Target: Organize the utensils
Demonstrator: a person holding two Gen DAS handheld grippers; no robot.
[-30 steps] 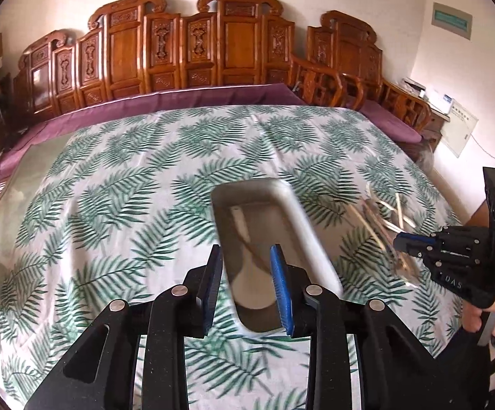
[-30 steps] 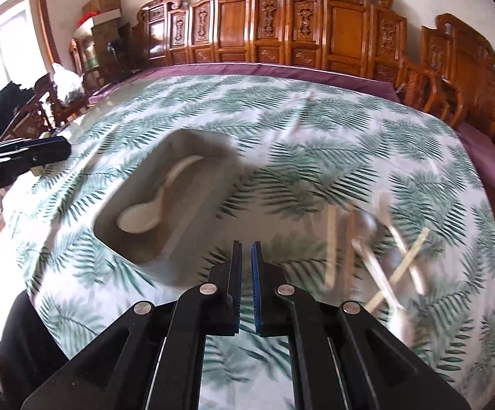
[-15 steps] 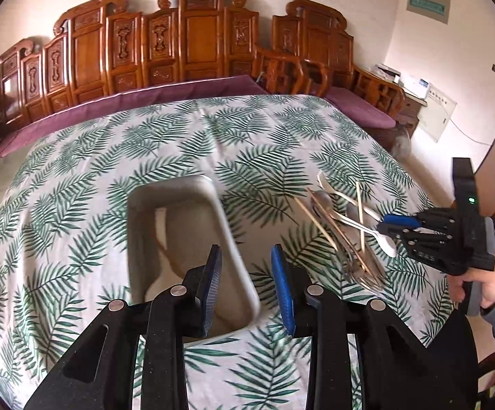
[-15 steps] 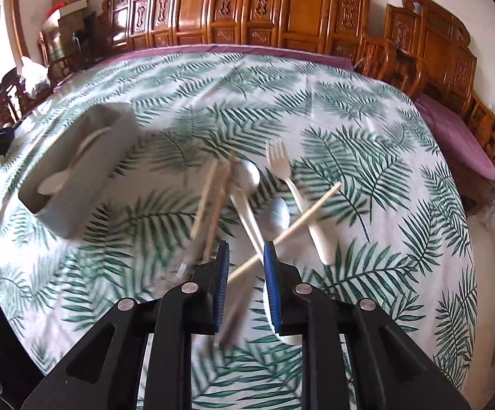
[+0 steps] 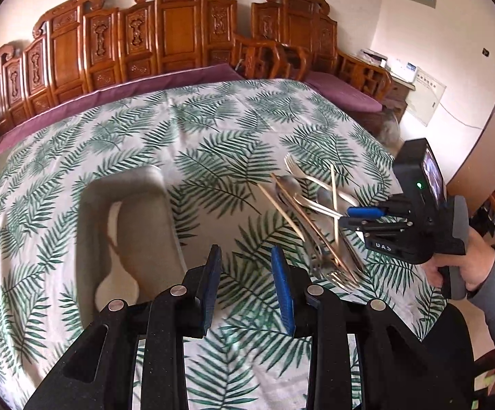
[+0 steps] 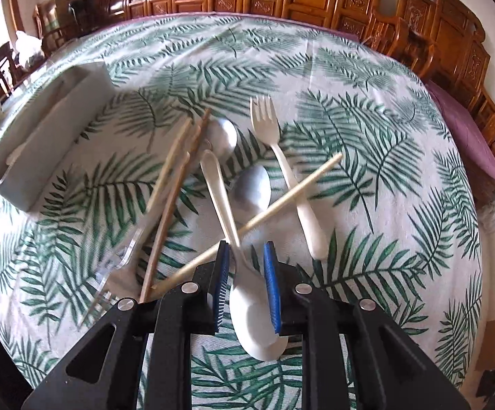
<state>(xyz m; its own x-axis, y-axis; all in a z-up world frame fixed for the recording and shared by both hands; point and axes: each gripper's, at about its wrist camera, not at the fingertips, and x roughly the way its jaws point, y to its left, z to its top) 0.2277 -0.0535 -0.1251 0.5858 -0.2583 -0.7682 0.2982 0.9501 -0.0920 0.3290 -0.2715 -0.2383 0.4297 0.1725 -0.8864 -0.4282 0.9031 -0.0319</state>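
Utensils lie in a loose heap on the bench ahead of my right tool (image 6: 246, 273), whose jaws stand apart, straddling the neck of a white spoon (image 6: 244, 283). I cannot tell whether the pads touch it. That spoon's bowl sits beneath the tool body, and its handle runs forward into the heap. A chopstick (image 6: 274, 205) crosses over the handle just ahead of the fingertips, slanting from near-left to far-right. Ahead and slightly right lies a white fork (image 6: 292, 184), tines pointing away. Between the fork and the spoon handle rest two metal spoons (image 6: 251, 189), one farther than the other. To the left of the fingertips lie more chopsticks (image 6: 175, 171), side by side, and a clear fork (image 6: 117, 270), tines toward me.

Farther left, well apart from the heap, stands the grey tray (image 6: 46, 136), a pale utensil visible inside.

From my left tool (image 5: 247, 283), the jaws are parted with nothing between them, hovering over the leaf-print cloth (image 5: 213, 130). The tray (image 5: 87, 205) lies just left of this tool, holding a white spoon (image 5: 114, 273). The heap (image 5: 315, 222) lies to the right, with the right tool (image 5: 363, 217) poised above its near edge.
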